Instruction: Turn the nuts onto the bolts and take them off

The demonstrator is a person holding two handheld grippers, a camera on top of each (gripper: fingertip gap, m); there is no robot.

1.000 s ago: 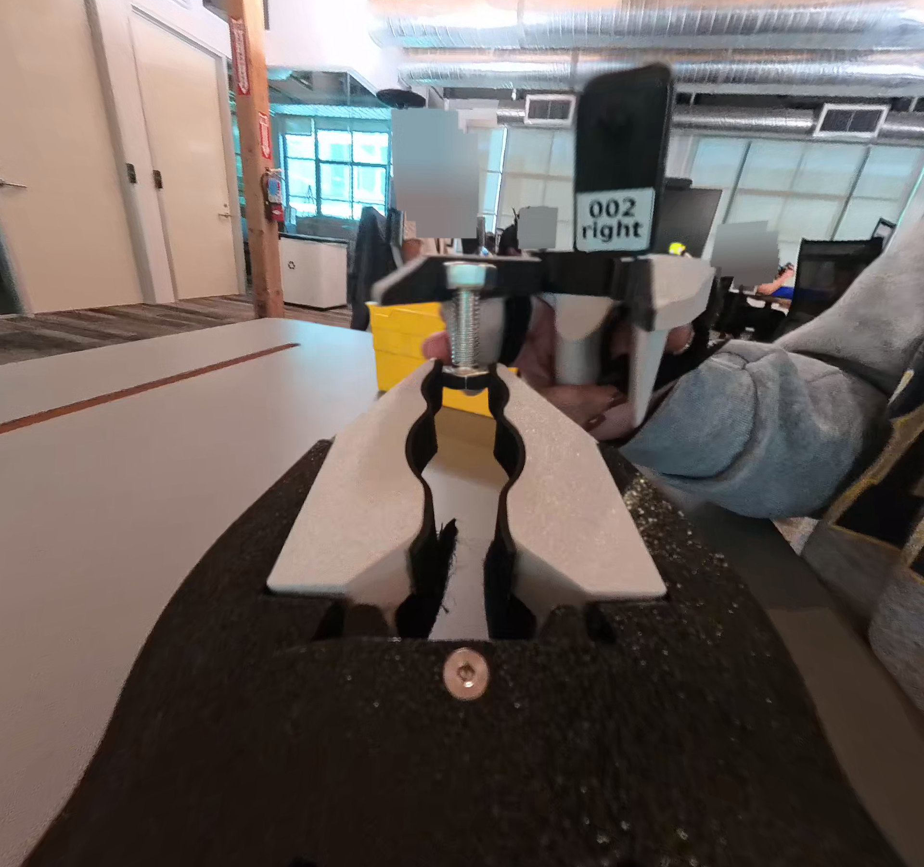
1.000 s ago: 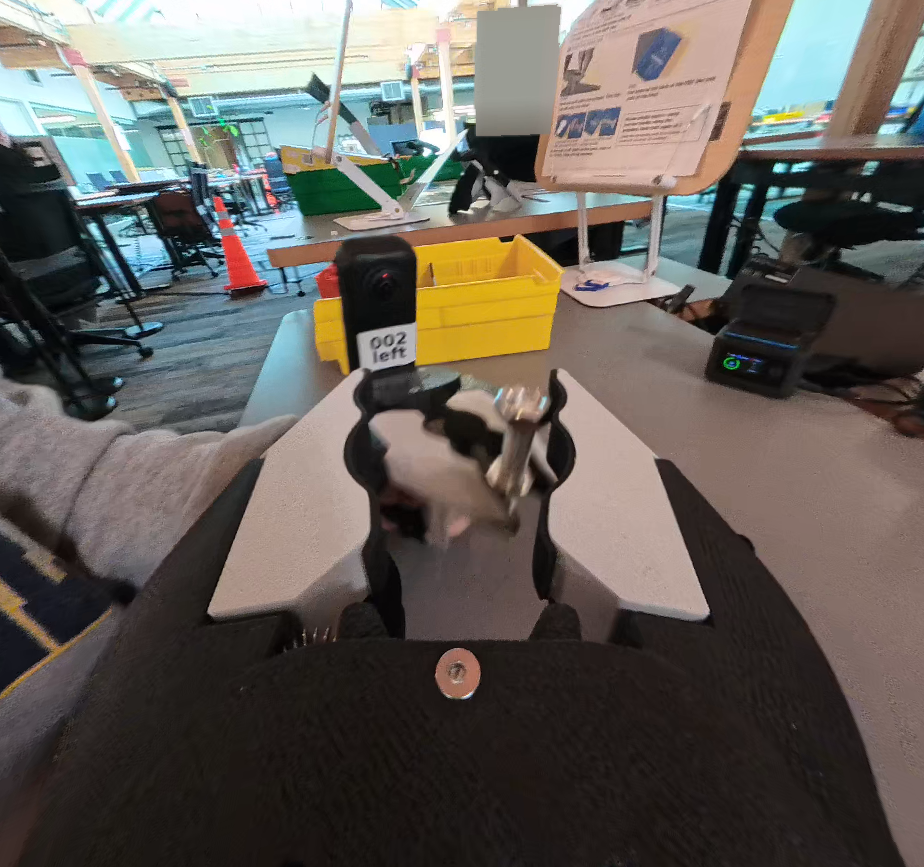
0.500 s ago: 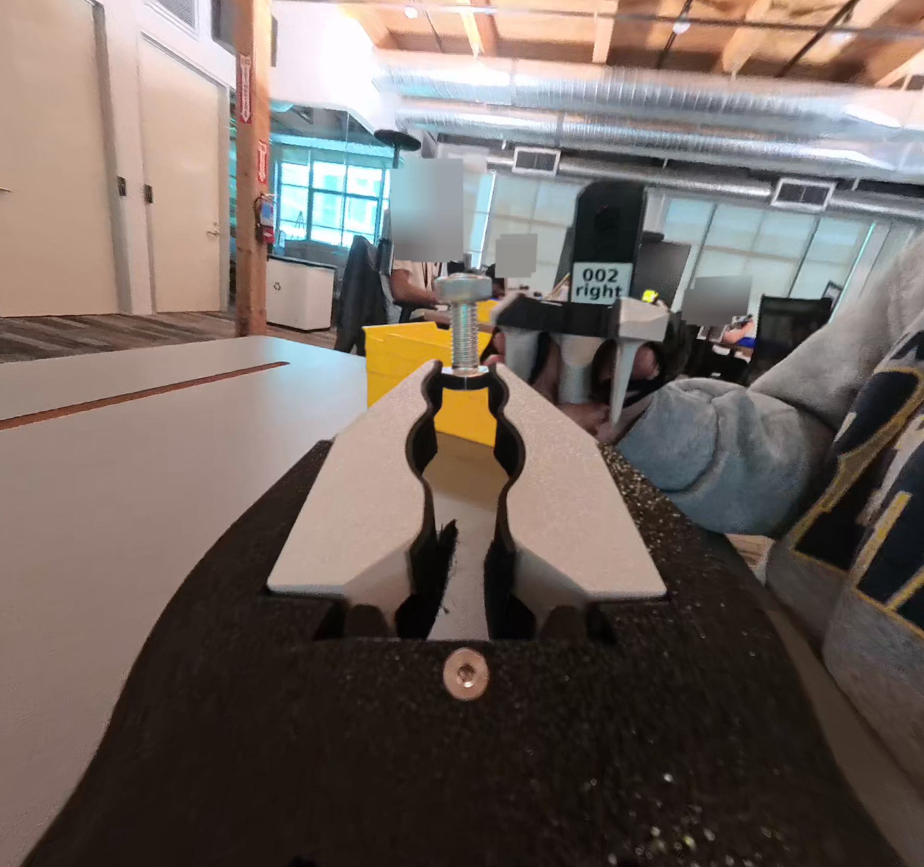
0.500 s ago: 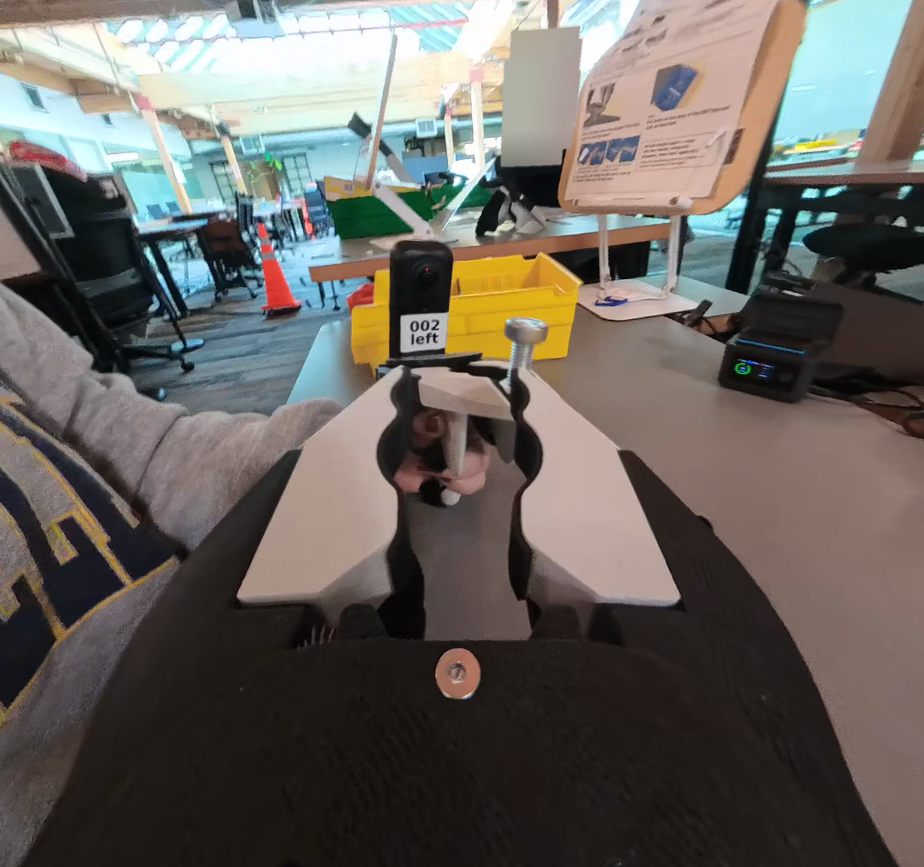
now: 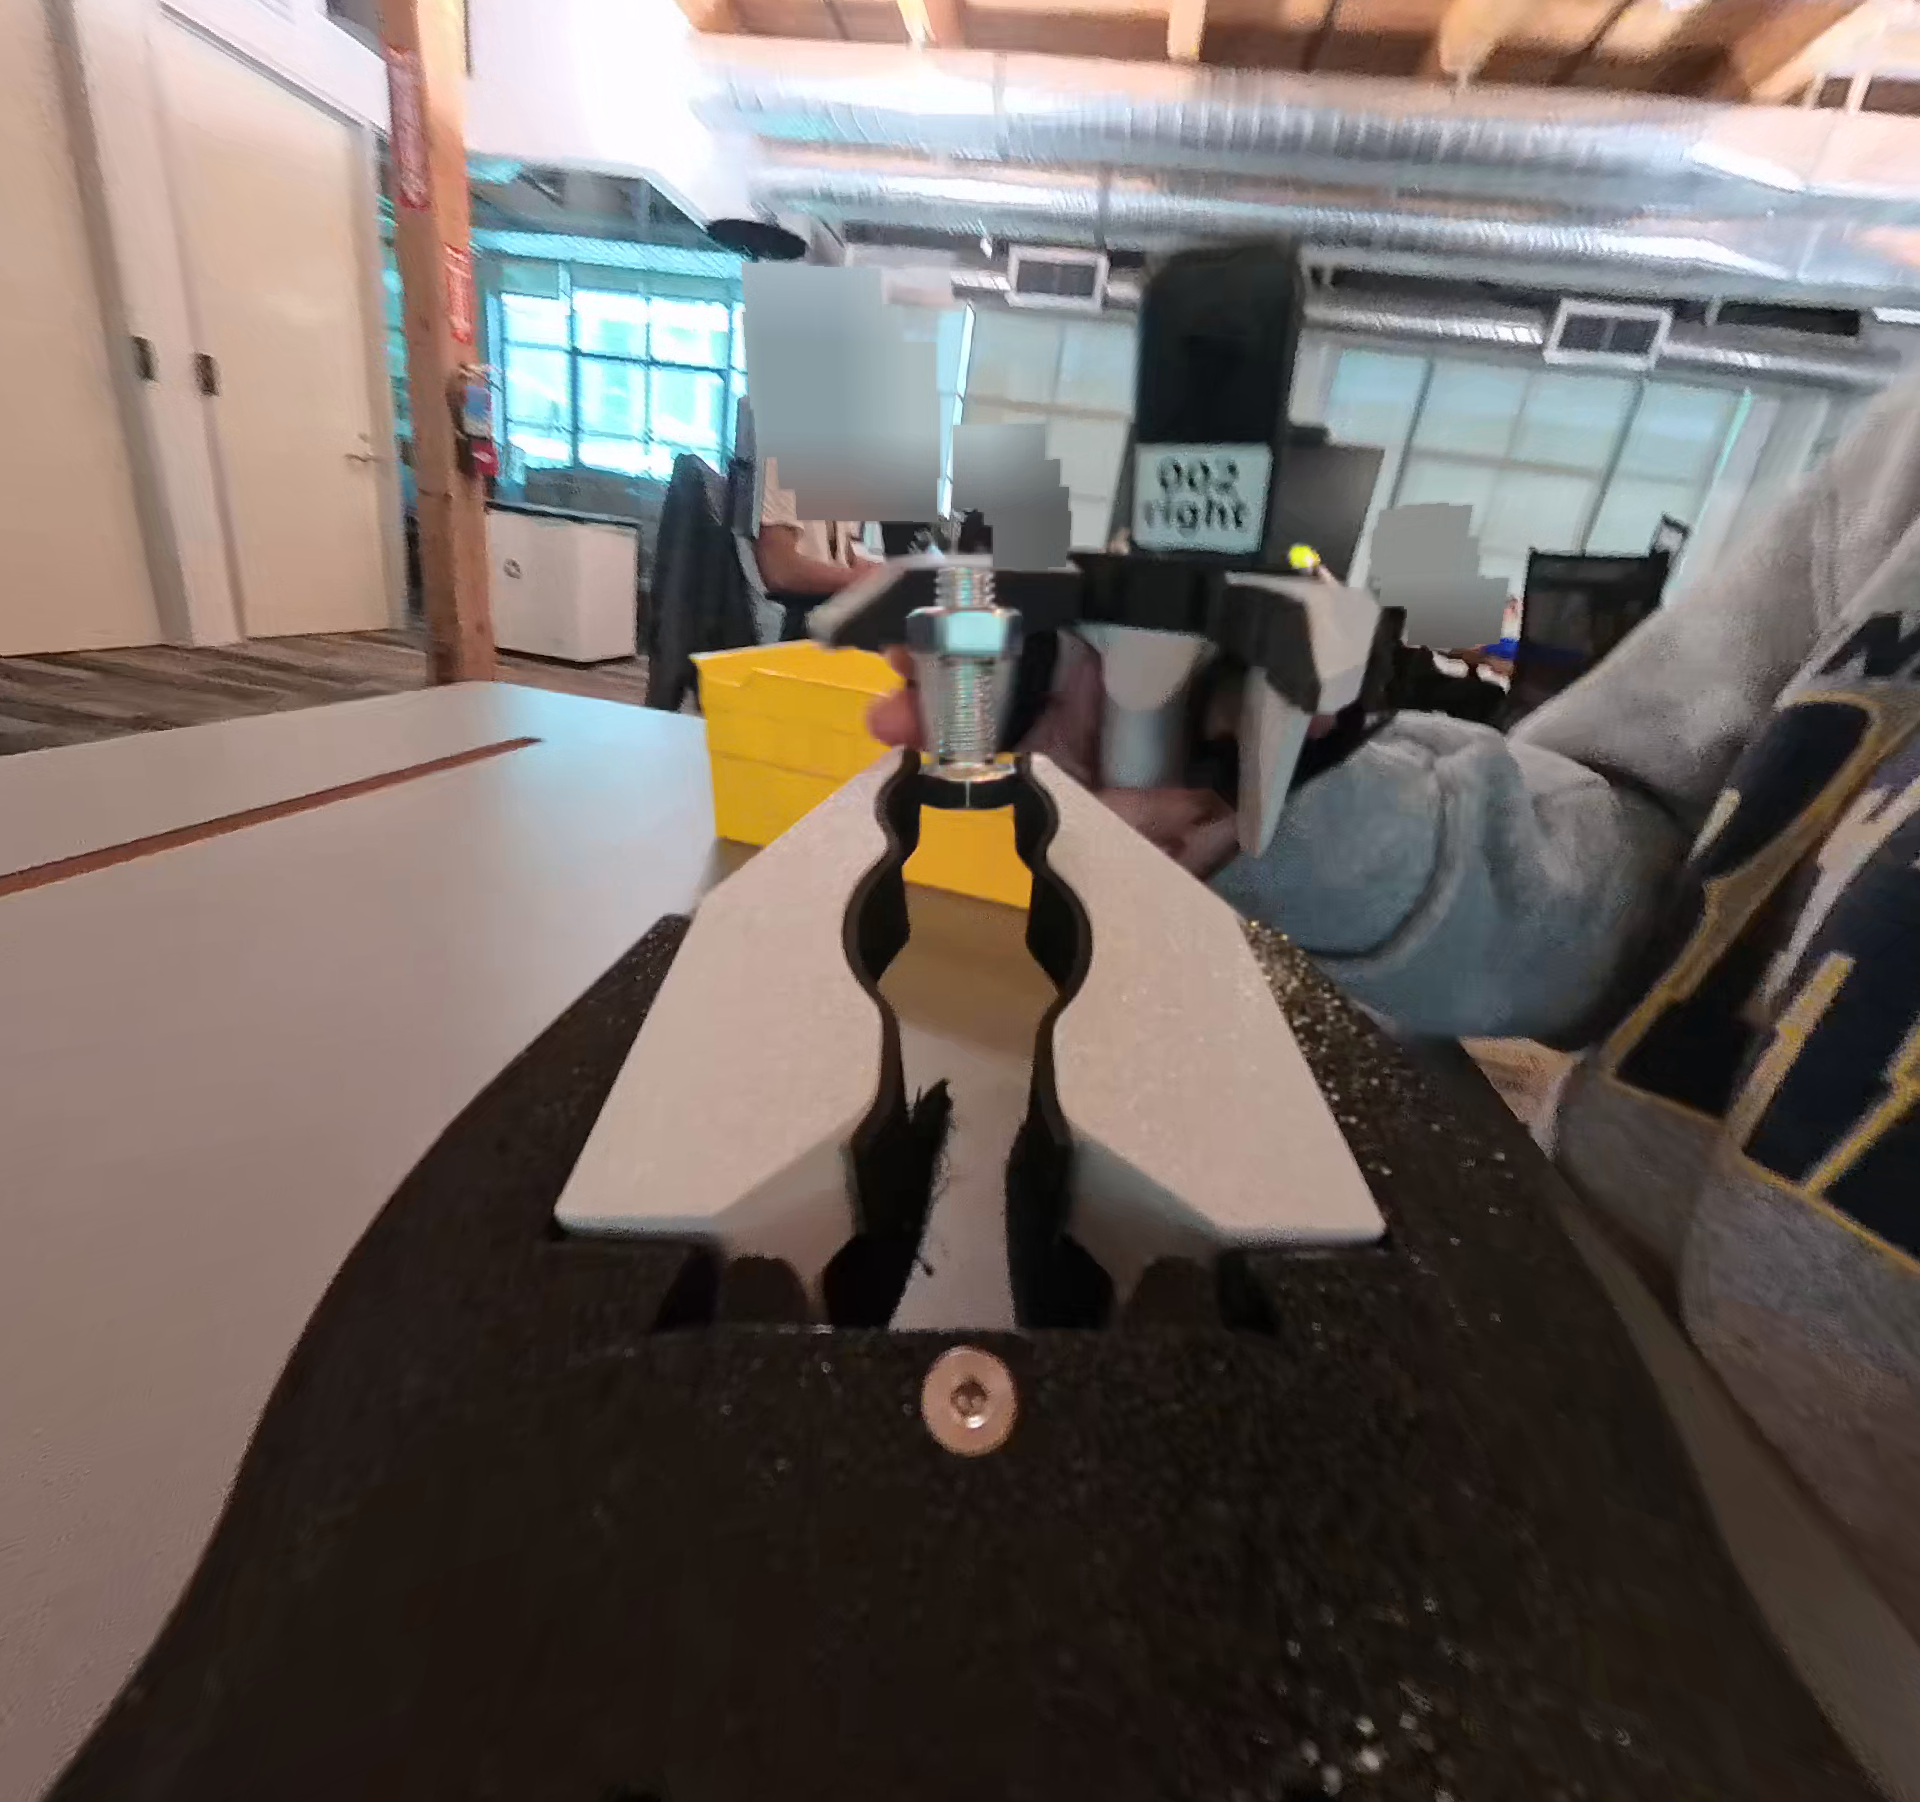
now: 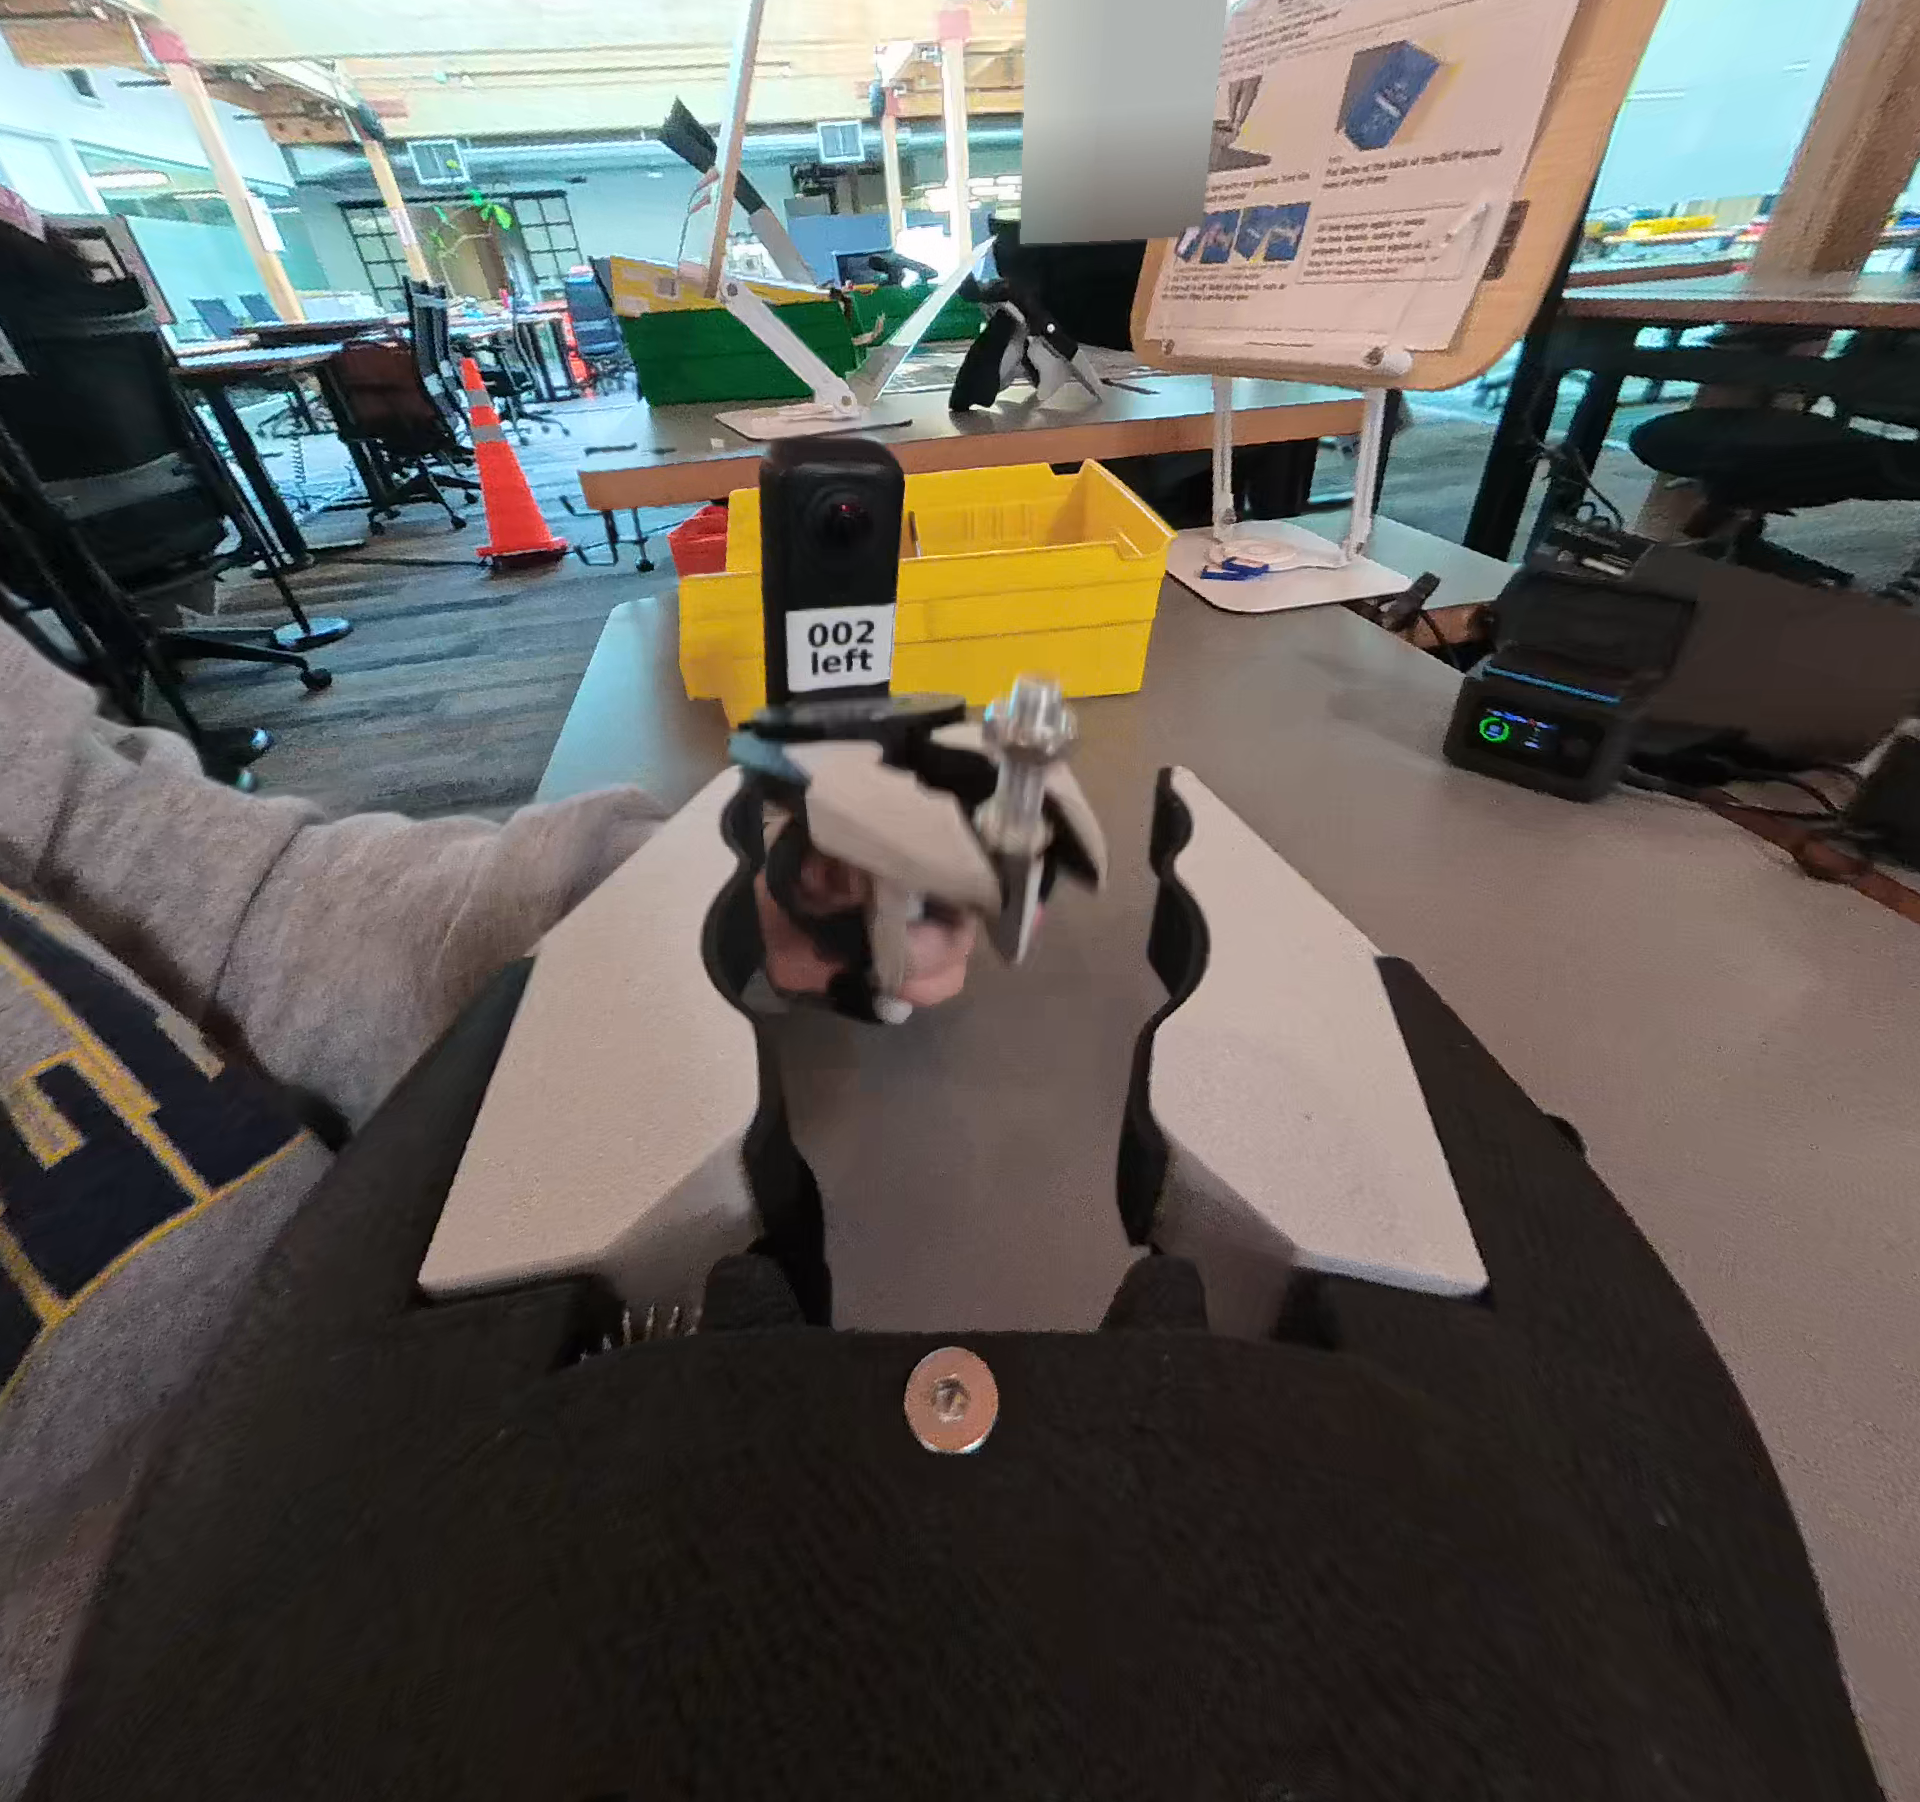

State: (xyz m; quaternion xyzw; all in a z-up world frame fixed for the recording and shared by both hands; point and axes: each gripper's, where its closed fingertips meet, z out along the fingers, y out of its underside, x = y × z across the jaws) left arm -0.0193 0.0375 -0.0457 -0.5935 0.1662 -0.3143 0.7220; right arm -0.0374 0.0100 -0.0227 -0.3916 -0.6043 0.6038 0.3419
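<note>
1. Grey table [image 6: 1558,1077] spreads under both tools, running far to its rounded end in the right wrist view.
2. Grey sleeve [image 5: 1455,879] of the person comes in from the right in the left wrist view, behind the far tool.
3. Yellow bin [image 6: 997,609] stands on the far part of the table, behind both tools; a wooden board with a printed sheet [image 6: 1382,142] stands on a white stand to its right, and a small black device with a lit screen [image 6: 1558,713] sits at the right edge of the table.
4. Left gripper [image 5: 964,786] is nearly closed, its tips pinching the lower end of the bolt [image 5: 964,703], which stands upright out of them.
5. Right gripper [image 6: 951,796] is spread wide and clasps nothing; in the left wrist view it sits just behind the bolt's top, one finger [image 5: 883,599] level with the upper threads. Whether it touches them I cannot tell.
6. Nut [image 5: 962,632] sits threaded on the bolt near its upper end, with a little thread showing above it, held in the air above the table in front of the bin.
</note>
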